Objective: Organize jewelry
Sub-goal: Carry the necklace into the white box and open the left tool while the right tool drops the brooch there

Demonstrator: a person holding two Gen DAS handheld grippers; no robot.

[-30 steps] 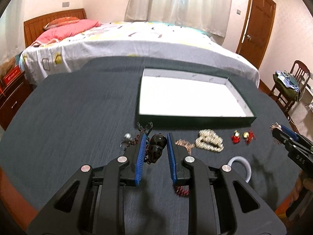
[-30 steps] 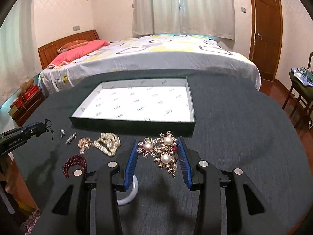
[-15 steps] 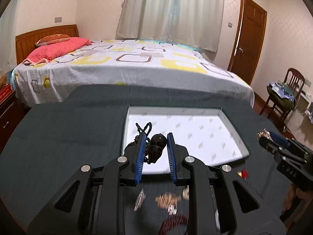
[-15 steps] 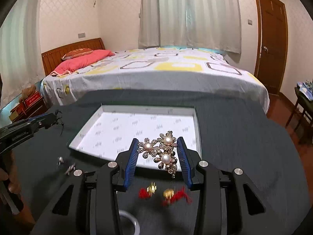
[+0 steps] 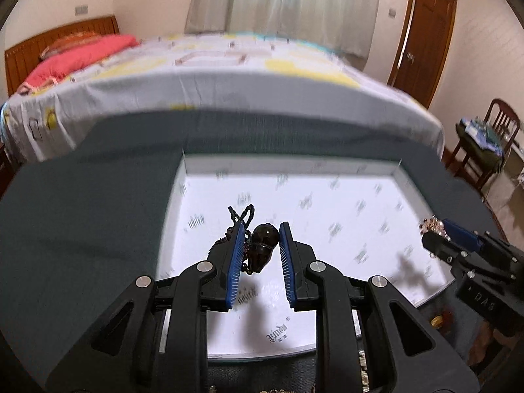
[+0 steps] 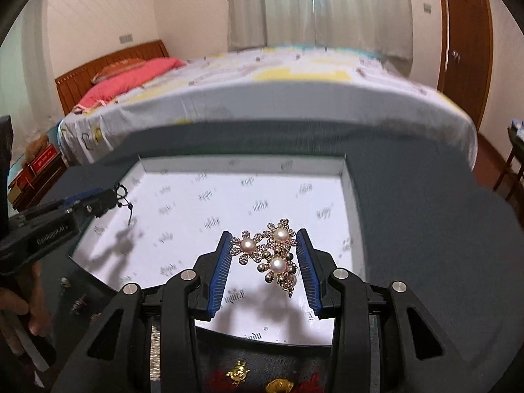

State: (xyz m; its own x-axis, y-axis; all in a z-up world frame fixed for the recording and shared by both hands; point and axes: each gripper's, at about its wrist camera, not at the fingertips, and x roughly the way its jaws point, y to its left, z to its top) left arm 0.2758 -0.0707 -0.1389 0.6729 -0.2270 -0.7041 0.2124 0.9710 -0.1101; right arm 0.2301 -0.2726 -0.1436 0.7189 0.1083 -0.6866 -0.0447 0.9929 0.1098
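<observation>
My left gripper (image 5: 261,233) is shut on a dark bead pendant with a black cord (image 5: 262,250), held above the near left part of the shallow white-lined box (image 5: 327,196). The same gripper (image 6: 113,198) shows at the left of the right wrist view, its cord dangling over the box (image 6: 262,196). My right gripper (image 6: 264,240) is shut on a gold pearl-flower brooch (image 6: 273,255), which hangs over the box's near right part. From the left wrist view the right gripper (image 5: 432,229) enters at the right edge with the brooch at its tip.
The box lies on a dark grey tablecloth (image 5: 82,213). Gold and red earrings (image 6: 262,378) and small silver pieces (image 6: 77,301) lie on the cloth in front of the box. A bed (image 5: 213,75) stands beyond the table, a chair (image 5: 481,144) at the right. A hand (image 6: 19,311) holds the left gripper's handle.
Both grippers have moved forward from above the loose jewellery on the cloth to above the box, each still gripping its piece. The box now fills the middle of both views.
</observation>
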